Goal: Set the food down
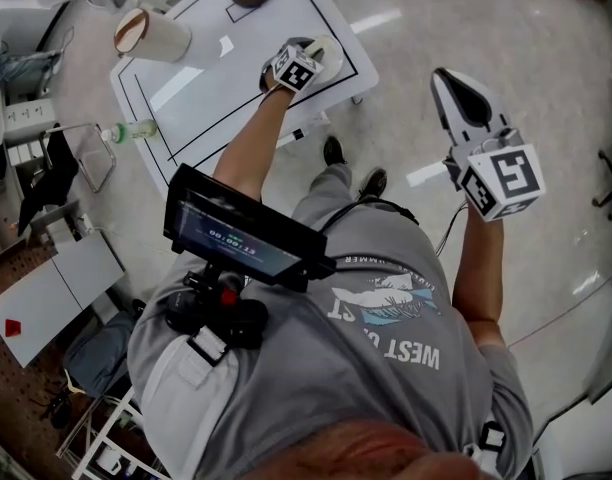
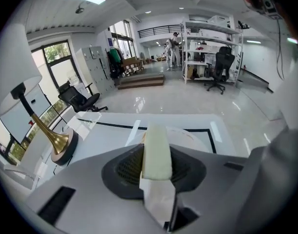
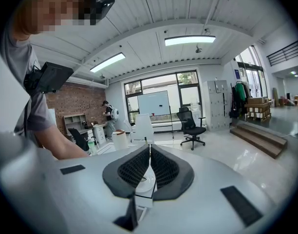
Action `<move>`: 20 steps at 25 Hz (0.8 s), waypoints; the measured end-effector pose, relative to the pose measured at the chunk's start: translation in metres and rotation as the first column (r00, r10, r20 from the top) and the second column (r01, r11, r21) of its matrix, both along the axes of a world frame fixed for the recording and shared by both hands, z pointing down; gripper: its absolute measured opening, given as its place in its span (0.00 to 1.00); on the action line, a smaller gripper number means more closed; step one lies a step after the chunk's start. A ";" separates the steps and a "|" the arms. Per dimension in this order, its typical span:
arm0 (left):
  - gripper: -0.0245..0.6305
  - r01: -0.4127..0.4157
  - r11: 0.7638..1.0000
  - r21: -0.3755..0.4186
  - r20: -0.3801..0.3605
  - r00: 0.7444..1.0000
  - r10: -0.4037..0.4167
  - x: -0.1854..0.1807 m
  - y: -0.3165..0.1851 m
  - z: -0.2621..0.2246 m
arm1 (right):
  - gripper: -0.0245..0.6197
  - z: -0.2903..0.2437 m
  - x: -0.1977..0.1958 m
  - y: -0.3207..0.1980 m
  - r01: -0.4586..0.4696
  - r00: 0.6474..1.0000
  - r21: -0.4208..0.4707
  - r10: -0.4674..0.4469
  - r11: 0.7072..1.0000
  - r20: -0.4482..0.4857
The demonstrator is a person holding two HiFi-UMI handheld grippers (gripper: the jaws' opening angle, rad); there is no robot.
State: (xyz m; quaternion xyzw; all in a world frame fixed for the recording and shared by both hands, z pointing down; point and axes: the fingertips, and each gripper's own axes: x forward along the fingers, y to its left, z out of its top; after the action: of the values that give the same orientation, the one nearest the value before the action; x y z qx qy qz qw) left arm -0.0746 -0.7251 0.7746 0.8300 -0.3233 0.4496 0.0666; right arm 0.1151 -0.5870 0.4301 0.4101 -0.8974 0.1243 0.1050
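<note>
Over the table (image 1: 221, 93), left claw (image 1: 308, 60) grasps a pale food slice (image 2: 156, 150); right claw (image 3: 150, 154), beyond the table's edge, clenched empty.

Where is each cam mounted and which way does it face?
Head view: head-mounted, steeply down on table; shows torso, arms, left claw, right claw.
Left gripper view: rides left claw, across table toward lamp; jaws grip food.
Right gripper view: rides right claw, toward windows; shut jaws, forearm.
Shared: head and left views show table, lamp.
</note>
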 end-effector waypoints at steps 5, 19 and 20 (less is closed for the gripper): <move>0.21 -0.066 0.996 0.055 0.103 0.993 0.060 0.002 0.000 -0.002 | 0.05 0.000 0.001 0.001 -0.001 1.000 -0.013 0.001 1.000 -0.004; 0.21 -0.281 0.954 0.101 0.356 0.906 0.229 0.008 0.005 0.009 | 0.05 0.006 -0.002 0.004 0.007 1.000 -0.036 -0.007 0.999 -0.013; 0.21 -0.287 0.953 0.099 0.361 0.903 0.234 0.008 0.004 0.010 | 0.05 0.006 -0.002 0.004 0.008 1.000 -0.037 -0.008 0.999 -0.013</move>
State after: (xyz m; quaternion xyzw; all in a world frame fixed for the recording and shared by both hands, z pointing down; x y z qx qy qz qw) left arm -0.0667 -0.7206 0.7844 0.7766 -0.2488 0.5674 -0.1145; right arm 0.1128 -0.5829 0.4364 0.4054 -0.8958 0.1378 0.1190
